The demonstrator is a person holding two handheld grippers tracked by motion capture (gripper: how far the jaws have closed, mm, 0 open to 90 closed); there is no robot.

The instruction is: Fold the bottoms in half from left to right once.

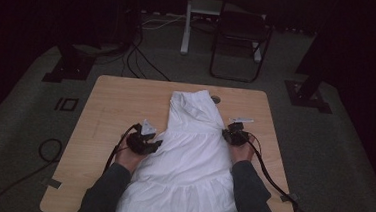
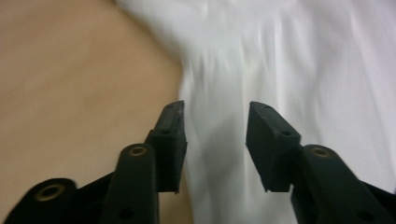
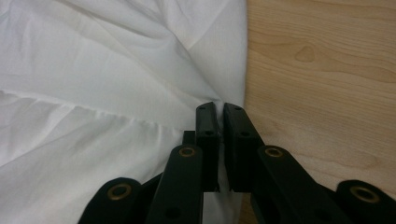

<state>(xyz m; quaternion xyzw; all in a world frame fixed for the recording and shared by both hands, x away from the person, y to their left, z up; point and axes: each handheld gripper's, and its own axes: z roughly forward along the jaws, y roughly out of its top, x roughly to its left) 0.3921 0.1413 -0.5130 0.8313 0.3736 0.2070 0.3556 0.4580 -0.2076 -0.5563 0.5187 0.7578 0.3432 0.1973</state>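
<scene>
Fingers of the right gripper [image 3: 219, 109] pinch the soft, creased white garment's [image 1: 193, 151] edge; the left gripper's [image 2: 215, 109] fingers stand apart above it.

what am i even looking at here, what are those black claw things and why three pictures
A person sits at a wooden table and holds a hand-held two-jaw gripper in each hand; there is no robot arm. The wide picture comes from a camera above the table, looking down. The other two come from small cameras riding on the grippers, looking along their black jaws.

A white garment with gathered tiers, perhaps a dress or skirt, lies spread along the middle of the table.

The left gripper is at the garment's left edge with its jaws apart; cloth lies beneath the gap, but the jaws are not pinching it. The right gripper is at the garment's right edge with its jaws shut on a fold of the cloth.
</scene>
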